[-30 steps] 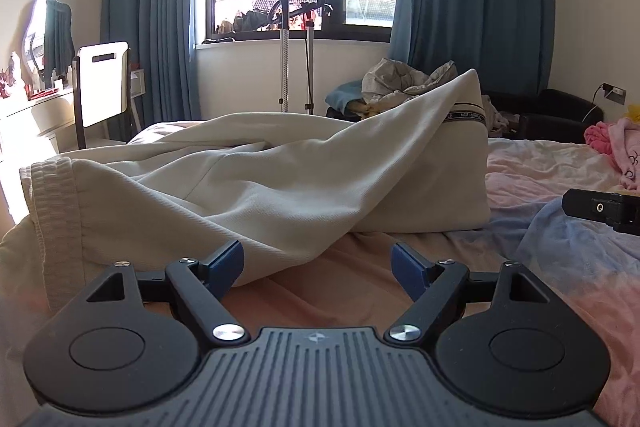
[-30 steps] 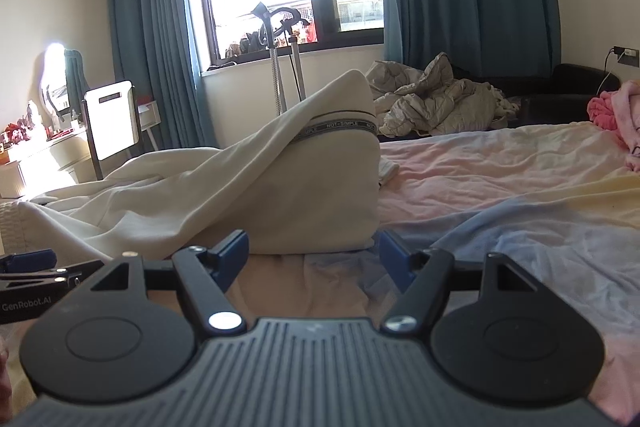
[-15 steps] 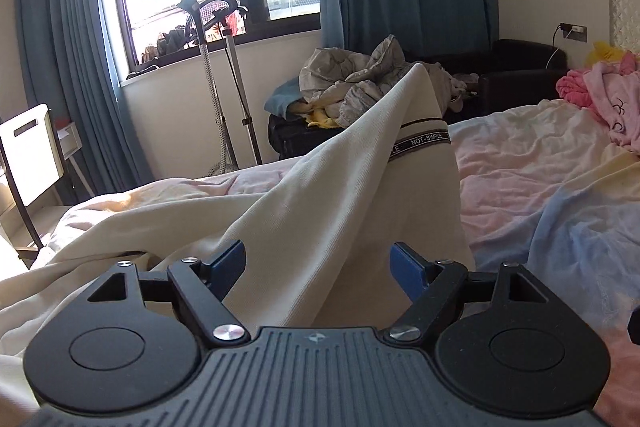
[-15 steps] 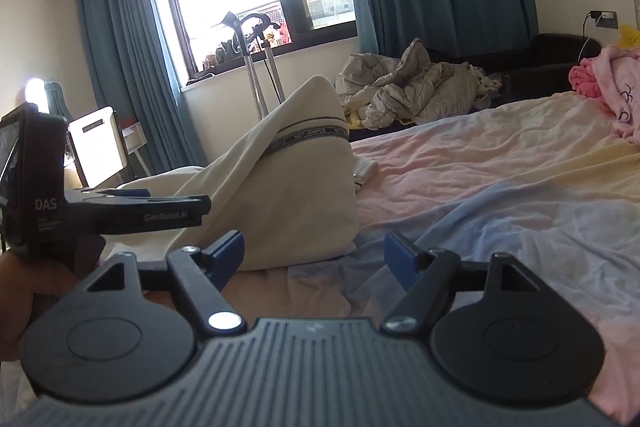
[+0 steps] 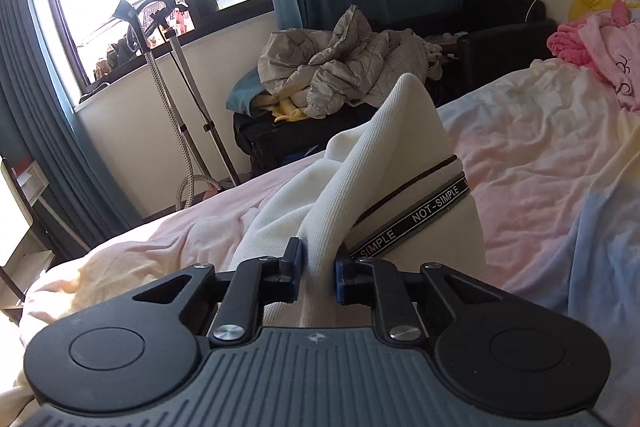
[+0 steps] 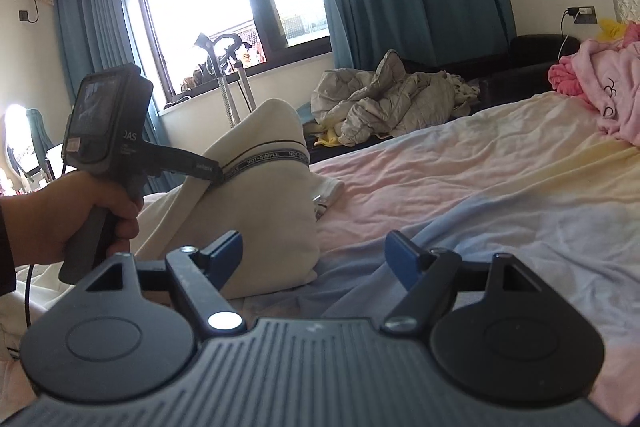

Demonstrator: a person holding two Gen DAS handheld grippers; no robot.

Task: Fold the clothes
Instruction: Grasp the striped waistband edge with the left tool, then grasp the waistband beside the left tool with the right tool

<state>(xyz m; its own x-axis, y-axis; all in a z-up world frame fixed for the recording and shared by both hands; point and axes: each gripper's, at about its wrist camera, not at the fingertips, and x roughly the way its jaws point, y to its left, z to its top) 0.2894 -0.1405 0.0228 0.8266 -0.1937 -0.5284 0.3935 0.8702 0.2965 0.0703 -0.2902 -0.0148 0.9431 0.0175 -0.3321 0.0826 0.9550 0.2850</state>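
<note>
Both grippers are matte black: a ribbed grey-black deck, a round disc either side, silver screws at the linkage pivots, blue pads on the fingers (image 6: 230, 253). The left gripper (image 6: 212, 169) has a boxy rear housing with white lettering, and a thin black cable below its handle. The left hand (image 6: 70, 213) is bare-skinned, with a dark cuff.

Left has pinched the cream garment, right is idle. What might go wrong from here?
The left gripper pinches only a narrow ridge of the cream garment; a pull may slip it free. The right gripper hangs open over the bedsheet, so a one-sided lift could drag the garment skewed.
</note>
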